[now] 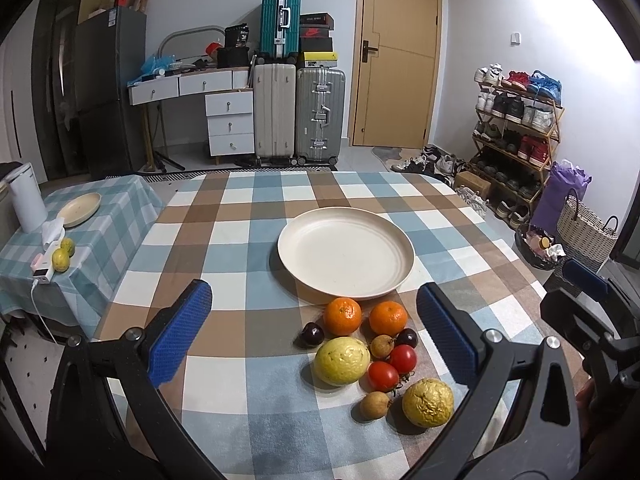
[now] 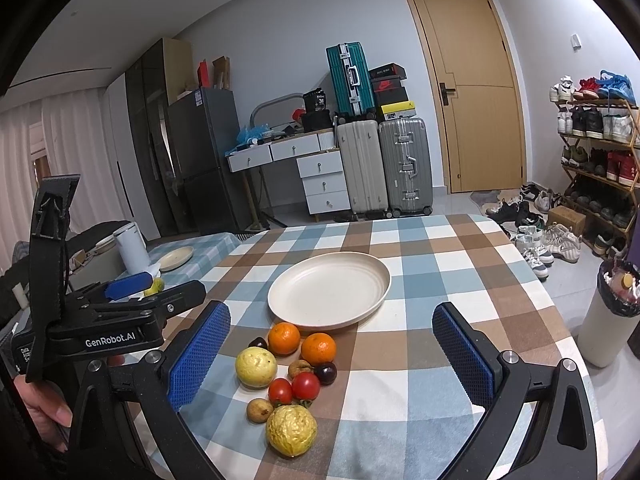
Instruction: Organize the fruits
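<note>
Both my grippers are hovering above the near edge of the checked surface [image 1: 248,200], each empty. The left gripper [image 1: 314,334] is holding its blue fingers [image 1: 180,336] spread wide, framing most of the fruit pile. The right gripper [image 2: 332,360] is likewise keeping its fingers [image 2: 464,356] wide apart, with the pile sitting low and left of centre between them.

The cream plate [image 1: 346,254] is lying flat and bare, mid-surface. The fruits are clustering just in front of its near rim: two oranges [image 1: 343,315] side by side closest to the plate, nearly touching it. A dark plum [image 1: 312,334] is lying left of them, a second plum [image 2: 325,373] to the right. The pale yellow guava [image 1: 341,361] is resting with its long axis running left-right. Two tomatoes [image 1: 383,376] are touching each other, stems toward me. The wrinkled yellow fruit [image 1: 427,402] is sitting nearest me, with a small brown fruit [image 1: 375,405] just beside it and another among the pile; their orientation is unclear, being roundish.
</note>
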The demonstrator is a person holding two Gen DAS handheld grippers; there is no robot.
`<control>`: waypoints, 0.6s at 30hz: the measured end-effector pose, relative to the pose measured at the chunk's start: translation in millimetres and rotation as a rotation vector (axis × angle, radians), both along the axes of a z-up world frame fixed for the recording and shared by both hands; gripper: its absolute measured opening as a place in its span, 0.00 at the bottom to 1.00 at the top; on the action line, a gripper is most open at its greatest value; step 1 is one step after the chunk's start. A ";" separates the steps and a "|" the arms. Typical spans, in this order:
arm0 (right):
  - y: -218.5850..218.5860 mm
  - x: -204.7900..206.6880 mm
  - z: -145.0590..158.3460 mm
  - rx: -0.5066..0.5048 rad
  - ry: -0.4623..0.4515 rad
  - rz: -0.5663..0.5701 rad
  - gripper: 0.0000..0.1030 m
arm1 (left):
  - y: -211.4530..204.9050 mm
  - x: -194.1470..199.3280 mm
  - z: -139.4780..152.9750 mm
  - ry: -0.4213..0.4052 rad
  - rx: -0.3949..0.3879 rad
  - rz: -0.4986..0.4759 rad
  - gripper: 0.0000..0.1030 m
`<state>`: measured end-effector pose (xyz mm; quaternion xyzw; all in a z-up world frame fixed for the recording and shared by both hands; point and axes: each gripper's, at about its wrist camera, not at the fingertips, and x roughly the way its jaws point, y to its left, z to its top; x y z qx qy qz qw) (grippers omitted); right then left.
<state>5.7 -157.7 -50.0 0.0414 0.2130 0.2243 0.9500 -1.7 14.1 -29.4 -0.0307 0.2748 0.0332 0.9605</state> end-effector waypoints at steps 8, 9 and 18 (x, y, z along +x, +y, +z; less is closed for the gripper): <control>0.1 0.4 -2.5 0.001 0.001 0.000 1.00 | -0.5 2.1 -4.1 0.012 -0.007 -0.004 0.99; 0.2 0.6 -2.7 0.000 0.002 -0.001 1.00 | -1.0 4.1 -5.7 0.020 -0.008 -0.008 0.99; -4.6 8.8 -17.6 0.003 0.027 -0.009 1.00 | 4.5 29.5 -42.6 0.154 -0.079 -0.046 0.99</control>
